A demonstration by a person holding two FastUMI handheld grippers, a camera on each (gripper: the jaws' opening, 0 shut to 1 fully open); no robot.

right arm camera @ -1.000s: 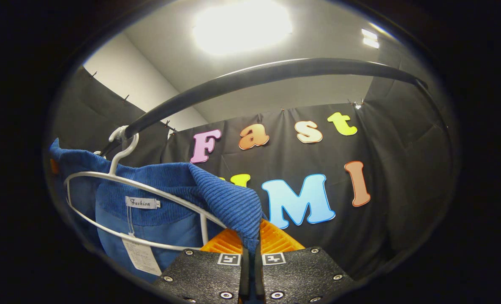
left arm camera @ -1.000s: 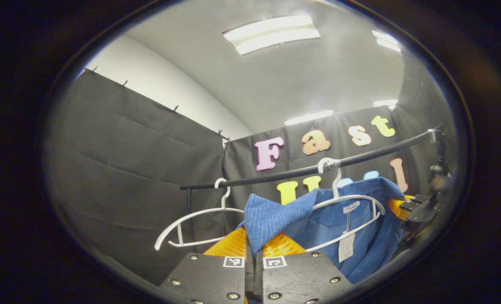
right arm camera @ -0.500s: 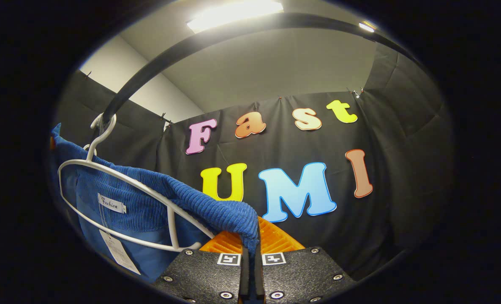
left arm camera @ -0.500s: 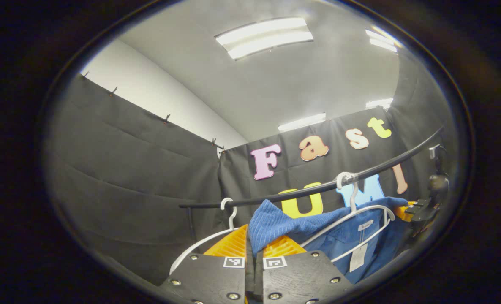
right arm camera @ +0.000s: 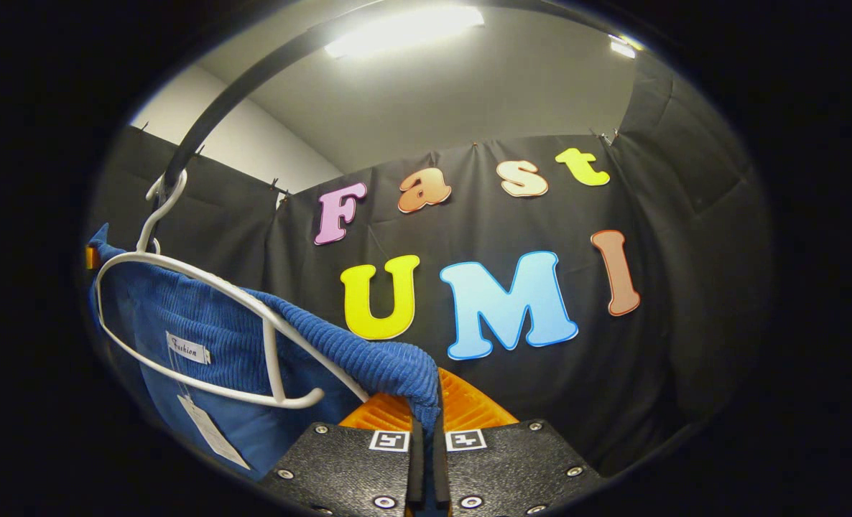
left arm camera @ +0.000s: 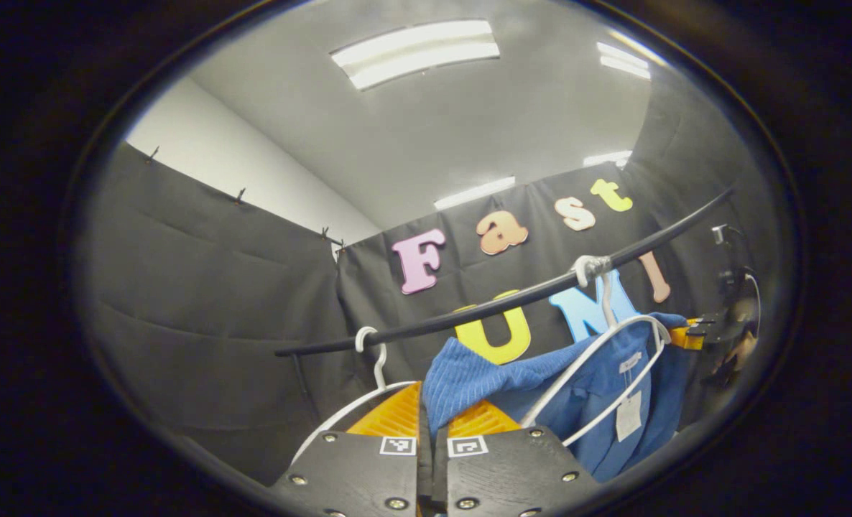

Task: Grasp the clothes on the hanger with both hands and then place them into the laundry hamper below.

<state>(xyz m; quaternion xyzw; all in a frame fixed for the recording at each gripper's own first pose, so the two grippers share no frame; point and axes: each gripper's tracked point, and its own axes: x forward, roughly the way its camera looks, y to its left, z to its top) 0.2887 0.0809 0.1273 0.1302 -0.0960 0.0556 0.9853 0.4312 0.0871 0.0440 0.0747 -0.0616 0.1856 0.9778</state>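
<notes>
A blue ribbed garment [left arm camera: 598, 391] hangs off a white hanger [left arm camera: 616, 352] hooked on a black rail [left arm camera: 512, 301]. My left gripper [left arm camera: 432, 427] is shut on one blue shoulder fold [left arm camera: 462, 380], pulled clear of the hanger. In the right gripper view the same blue garment [right arm camera: 203, 345] drapes behind the white hanger [right arm camera: 253, 316], and my right gripper [right arm camera: 426, 424] is shut on the other shoulder fold [right arm camera: 390, 366], which has slid off the hanger's arm. My right gripper [left arm camera: 699, 334] also appears far right in the left gripper view. The hamper is hidden.
A second, bare white hanger [left arm camera: 372, 359] hangs on the rail to the left of the garment. The black rail [right arm camera: 203, 122] arcs overhead in the right gripper view. Black cloth walls close the booth on all sides.
Both grippers have drawn back and lowered with the garment's shoulders; the fabric has come off the hanger's arms, and the hanger has tilted on the rail.
</notes>
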